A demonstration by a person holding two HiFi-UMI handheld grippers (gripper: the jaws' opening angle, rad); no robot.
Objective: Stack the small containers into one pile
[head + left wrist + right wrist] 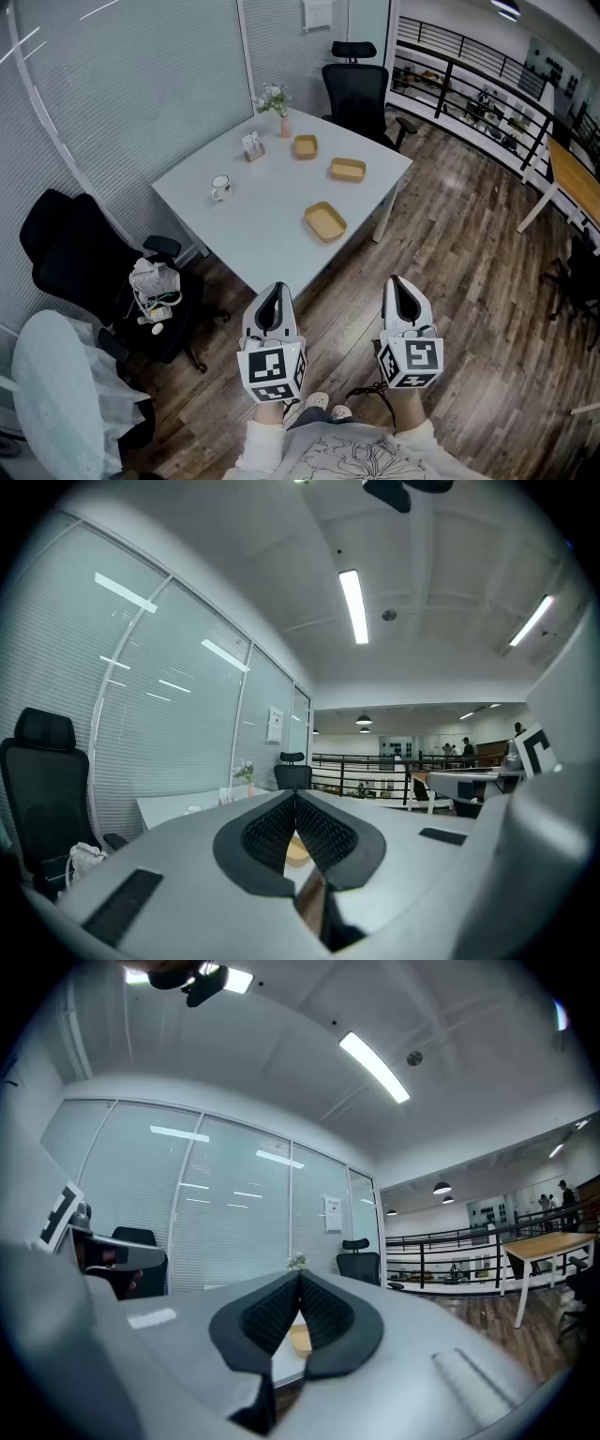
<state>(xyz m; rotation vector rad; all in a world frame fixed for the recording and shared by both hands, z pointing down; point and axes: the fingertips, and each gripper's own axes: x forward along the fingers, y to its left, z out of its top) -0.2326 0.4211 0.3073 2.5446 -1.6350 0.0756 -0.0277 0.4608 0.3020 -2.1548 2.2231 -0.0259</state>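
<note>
Both tongs hung low over the floor, short of the bench (267, 211): the left tongs (273, 291) and right tongs (398, 281) each had jaws closed together on nothing. Three small containers lay singly on the bench, well apart from the tongs and from one another: the nearest container (325, 221) by the front edge, the middle container (347, 170) and the far container (305, 146) beyond it. No stacking was evident. In my judgement, the jaws should be opened before reaching in, one shallow rim pinched, and the container lowered squarely into its neighbour. The mug (220, 187) stood clear of that path.
</note>
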